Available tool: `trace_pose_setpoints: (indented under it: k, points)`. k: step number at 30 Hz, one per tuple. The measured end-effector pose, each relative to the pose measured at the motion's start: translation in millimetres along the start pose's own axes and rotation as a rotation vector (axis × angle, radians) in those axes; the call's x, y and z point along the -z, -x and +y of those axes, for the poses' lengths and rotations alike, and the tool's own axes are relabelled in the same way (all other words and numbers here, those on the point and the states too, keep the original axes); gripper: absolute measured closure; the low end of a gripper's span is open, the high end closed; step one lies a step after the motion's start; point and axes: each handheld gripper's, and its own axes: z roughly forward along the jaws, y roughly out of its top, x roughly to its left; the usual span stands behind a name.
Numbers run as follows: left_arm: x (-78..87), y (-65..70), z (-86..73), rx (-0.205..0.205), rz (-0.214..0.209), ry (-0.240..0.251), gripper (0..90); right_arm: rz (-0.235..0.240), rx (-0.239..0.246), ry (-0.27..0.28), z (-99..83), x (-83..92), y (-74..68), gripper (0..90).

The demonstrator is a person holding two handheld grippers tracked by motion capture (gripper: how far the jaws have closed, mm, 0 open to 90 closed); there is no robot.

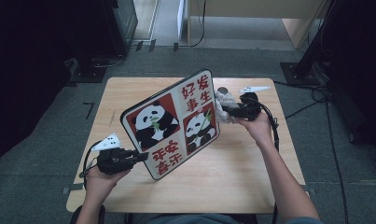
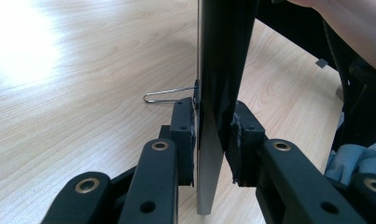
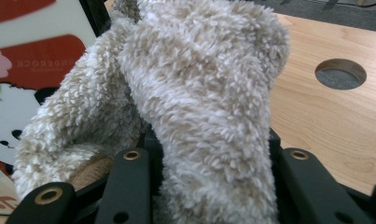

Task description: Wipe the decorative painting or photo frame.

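From the high view, the left tool clamps the lower corner of the panda board, holding it tilted up off the tabletop with its printed face exposed; the right tool, just off the board's right edge, grips a fluffy cloth against that face, likely to wipe it. In the left tool view, the board runs edge-on straight ahead between both pads, which press its sides; a wire stand juts out beside them. In the right tool view, the cloth bulges out of the closed jaws, the board behind it to the left.
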Motion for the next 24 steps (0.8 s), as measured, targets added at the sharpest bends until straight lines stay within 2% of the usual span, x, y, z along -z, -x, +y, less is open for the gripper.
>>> trace_pose_setpoints:
  k: [12,24]
  points:
    - [-1.3,-0.4,2.0,-0.006,-0.006,-0.008,77.2,-0.023,-0.017,-0.016,-18.4,-4.9,1.1,61.3]
    - [-1.6,-1.7,4.4,-0.016,-0.013,-0.022,77.8,-0.071,0.002,-0.013,-39.2,-10.6,-1.0,61.3]
